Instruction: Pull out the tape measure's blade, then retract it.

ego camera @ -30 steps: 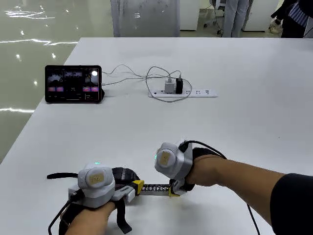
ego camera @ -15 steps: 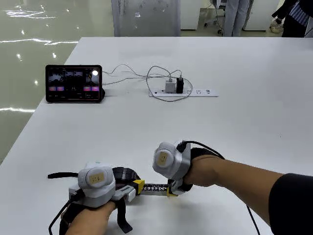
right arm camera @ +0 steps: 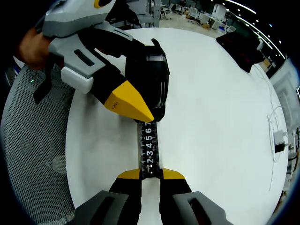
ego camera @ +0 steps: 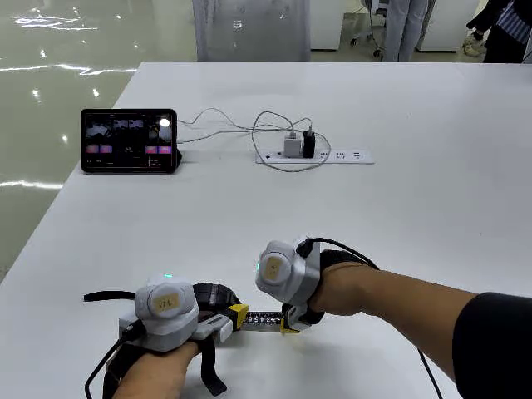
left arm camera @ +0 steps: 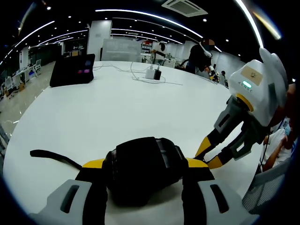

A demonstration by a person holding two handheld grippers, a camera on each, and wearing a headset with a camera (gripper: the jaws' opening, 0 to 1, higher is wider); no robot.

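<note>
Right gripper [right arm camera: 150, 174] is found a little closer to the left gripper [left arm camera: 145, 164] than a second ago, and the strip of blade [right arm camera: 149, 147] exposed between them is slightly shorter. The left gripper and the tape measure [right arm camera: 152, 77] are kept at the same spot near the table's front edge.

The tape measure's black case is clamped between the left gripper's jaws, one yellow tip pressed against each side. Its mouth is turned toward the right gripper. The blade's free end is pinched between the right gripper's narrowed jaws, and the numbers 2 to 7 can be read from those tips up to the case. The blade is stretched straight and level between the two grippers, low over the white table [ego camera: 399, 191]. Whether the case rests on the table cannot be told. A black strap [ego camera: 104, 296] is trailed from the case across the table, away from the right gripper.

Farther back, a tablet [ego camera: 129, 140] with a lit screen is propped near the table's left edge. A white power strip [ego camera: 332, 156] is laid beside it, with a white and a black charger [ego camera: 308, 145] plugged in and thin cables [ego camera: 224, 125] looped around. Beyond the far edge, a glossy floor [ego camera: 66, 50] and standing people [ego camera: 407, 25] are seen.
</note>
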